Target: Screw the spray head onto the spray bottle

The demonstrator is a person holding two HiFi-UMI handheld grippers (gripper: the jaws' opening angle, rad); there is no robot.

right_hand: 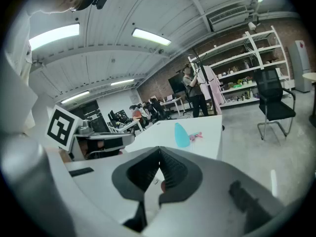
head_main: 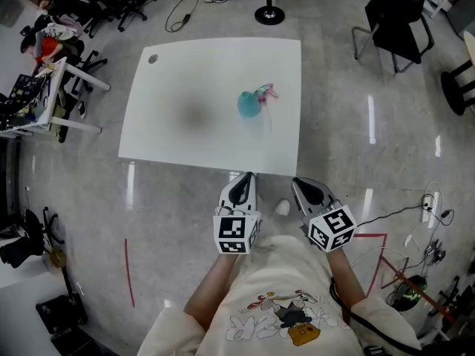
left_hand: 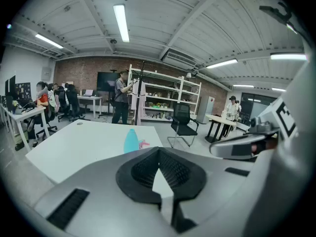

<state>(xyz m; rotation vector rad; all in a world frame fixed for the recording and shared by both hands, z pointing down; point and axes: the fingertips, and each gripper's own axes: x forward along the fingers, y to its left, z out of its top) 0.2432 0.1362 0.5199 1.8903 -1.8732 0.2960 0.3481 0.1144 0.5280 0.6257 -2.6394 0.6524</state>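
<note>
A teal spray bottle (head_main: 249, 104) stands on the white table (head_main: 185, 80), right of its middle, and a pink spray head (head_main: 266, 92) lies just beside it. The left gripper view shows the bottle (left_hand: 130, 140) and head (left_hand: 143, 144) far ahead; so does the right gripper view, with bottle (right_hand: 181, 135) and head (right_hand: 196, 136). My left gripper (head_main: 243, 182) and right gripper (head_main: 302, 186) hang side by side before the table's near edge, well short of the bottle. Both are shut with nothing between their jaws.
A black office chair (head_main: 397, 22) stands to the right of the table, a stanchion base (head_main: 269, 14) behind it. Desks and chairs (head_main: 52, 80) crowd the left. Cables (head_main: 415, 208) run over the floor at right. People stand by shelves (left_hand: 158, 98) at the far wall.
</note>
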